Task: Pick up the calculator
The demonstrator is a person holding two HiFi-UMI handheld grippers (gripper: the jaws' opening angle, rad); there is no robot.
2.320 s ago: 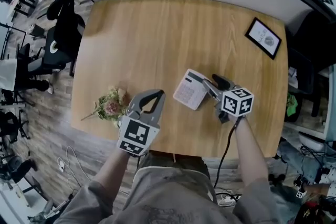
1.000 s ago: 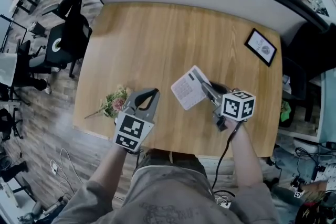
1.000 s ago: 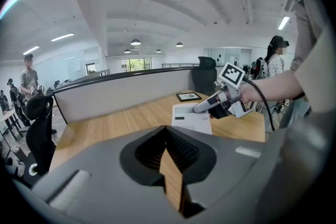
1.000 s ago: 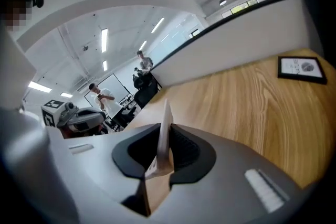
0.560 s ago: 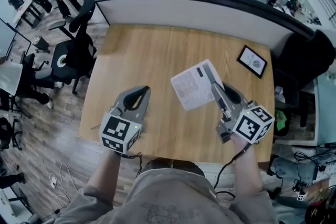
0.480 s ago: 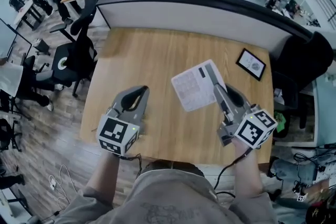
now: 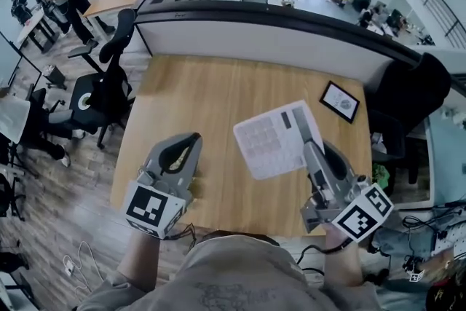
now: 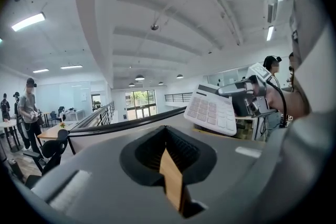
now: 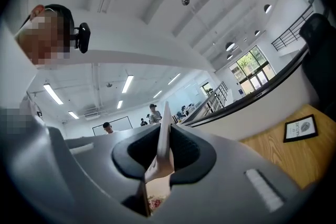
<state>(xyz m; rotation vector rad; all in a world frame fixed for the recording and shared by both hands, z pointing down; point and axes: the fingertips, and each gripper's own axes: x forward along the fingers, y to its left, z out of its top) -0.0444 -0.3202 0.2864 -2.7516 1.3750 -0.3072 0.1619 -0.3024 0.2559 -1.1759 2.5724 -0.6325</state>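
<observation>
The calculator (image 7: 275, 139), white with grey keys, hangs tilted in the air above the wooden table (image 7: 211, 95). My right gripper (image 7: 312, 151) is shut on its right edge. In the right gripper view the calculator (image 9: 164, 128) shows edge-on, pinched between the two jaws. My left gripper (image 7: 192, 137) is raised over the table's front left part, shut with nothing in it. The left gripper view looks along the closed jaws (image 8: 168, 134) and shows the calculator (image 8: 212, 111) at the right, held up by the right gripper (image 8: 242, 96).
A small black picture frame (image 7: 339, 101) lies at the table's far right corner and shows again in the right gripper view (image 9: 300, 128). A black office chair (image 7: 98, 95) stands left of the table. A dark-topped partition (image 7: 255, 18) runs behind it.
The calculator has left the table, and the right gripper has carried it up toward the camera. The left gripper has risen alongside and now hides the flowers it was next to.
</observation>
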